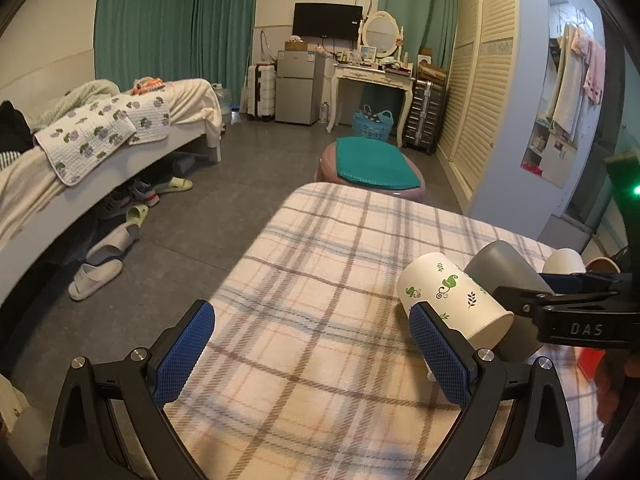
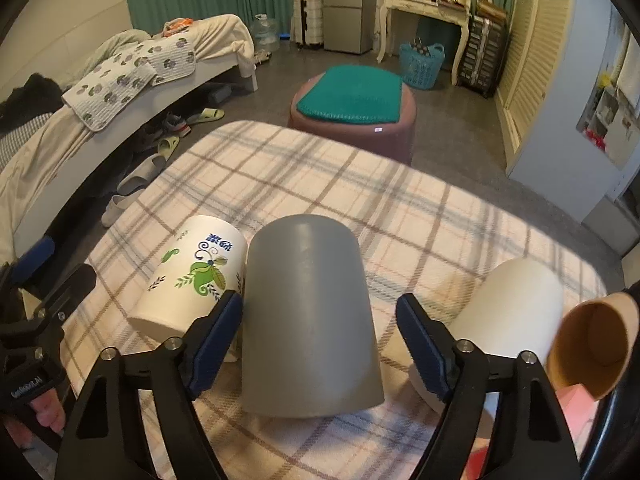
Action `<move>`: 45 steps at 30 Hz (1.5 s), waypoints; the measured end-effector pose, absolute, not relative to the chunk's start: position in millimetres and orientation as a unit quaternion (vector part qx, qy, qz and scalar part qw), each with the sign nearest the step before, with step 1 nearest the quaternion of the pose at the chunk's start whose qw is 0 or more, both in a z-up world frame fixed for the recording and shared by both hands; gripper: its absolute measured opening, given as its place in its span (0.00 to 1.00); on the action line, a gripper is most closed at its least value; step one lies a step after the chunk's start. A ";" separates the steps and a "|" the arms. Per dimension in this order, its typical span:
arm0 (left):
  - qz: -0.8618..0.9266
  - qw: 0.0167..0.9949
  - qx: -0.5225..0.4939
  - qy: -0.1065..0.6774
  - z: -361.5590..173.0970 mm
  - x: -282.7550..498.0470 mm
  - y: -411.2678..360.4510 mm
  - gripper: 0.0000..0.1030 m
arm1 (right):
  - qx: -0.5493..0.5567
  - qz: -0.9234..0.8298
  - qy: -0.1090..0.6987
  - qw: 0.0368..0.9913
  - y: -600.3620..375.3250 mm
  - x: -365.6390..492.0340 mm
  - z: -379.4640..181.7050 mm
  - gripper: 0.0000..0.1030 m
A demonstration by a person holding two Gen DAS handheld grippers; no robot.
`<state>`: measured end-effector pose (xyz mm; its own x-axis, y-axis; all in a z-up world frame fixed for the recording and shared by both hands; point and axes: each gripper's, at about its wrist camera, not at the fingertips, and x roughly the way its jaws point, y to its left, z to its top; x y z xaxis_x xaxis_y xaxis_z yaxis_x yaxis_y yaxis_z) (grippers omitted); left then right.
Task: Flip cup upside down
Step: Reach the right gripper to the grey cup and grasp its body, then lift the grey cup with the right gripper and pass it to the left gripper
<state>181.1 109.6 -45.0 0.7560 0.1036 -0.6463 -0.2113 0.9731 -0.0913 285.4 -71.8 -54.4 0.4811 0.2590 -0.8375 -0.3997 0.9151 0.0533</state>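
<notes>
A grey cup (image 2: 310,320) stands upside down on the plaid tablecloth (image 2: 360,200), between the fingers of my right gripper (image 2: 320,336), which is open around it without pressing it. A white cup with green leaf print (image 2: 192,276) stands upside down just left of it; it also shows in the left wrist view (image 1: 452,296). A plain white cup (image 2: 508,312) stands upside down to the right. A brown paper cup (image 2: 592,348) lies tilted at the far right, mouth towards the camera. My left gripper (image 1: 312,356) is open and empty over the cloth, left of the printed cup.
A pink stool with a teal cushion (image 2: 352,108) stands beyond the table's far edge. A bed (image 1: 100,136) with shoes under it is on the left. A wardrobe (image 1: 480,80) is on the right. A pink object (image 2: 572,396) lies at the near right.
</notes>
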 end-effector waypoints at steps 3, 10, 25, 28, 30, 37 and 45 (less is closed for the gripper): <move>0.084 0.932 -0.081 0.344 -48.9 182.5 110.3 0.98 | -0.089 0.192 0.474 0.855 -65.0 287.0 -58.3 0.75; 0.087 0.931 -0.091 0.342 -43.9 176.4 115.3 0.98 | -0.126 0.192 0.491 0.840 -45.3 289.1 -65.5 0.74; 0.077 0.940 -0.096 0.318 -24.0 148.4 111.2 0.98 | -0.119 0.167 0.438 0.875 -60.3 235.2 -15.3 0.70; 0.065 0.942 -0.095 0.316 -21.1 139.2 104.4 0.98 | -0.111 0.146 0.430 0.884 -68.3 207.9 -7.6 0.70; 0.056 0.944 -0.091 0.313 -18.8 131.1 99.2 0.98 | -0.102 0.129 0.432 0.887 -74.5 189.7 -9.4 0.70; 0.027 0.944 -0.076 0.319 -18.1 109.9 79.3 0.98 | -0.062 0.082 0.469 0.877 -96.0 150.3 -41.0 0.70; 0.019 0.940 -0.068 0.332 -26.1 98.6 63.5 0.98 | -0.058 0.053 0.475 0.876 -114.0 139.9 -62.9 0.70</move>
<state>98.6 63.5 -26.1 0.7783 -0.0094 -0.6279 -0.0807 0.9901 -0.1149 139.9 -114.0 -62.9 0.5431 0.0377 -0.8388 -0.1488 0.9875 -0.0520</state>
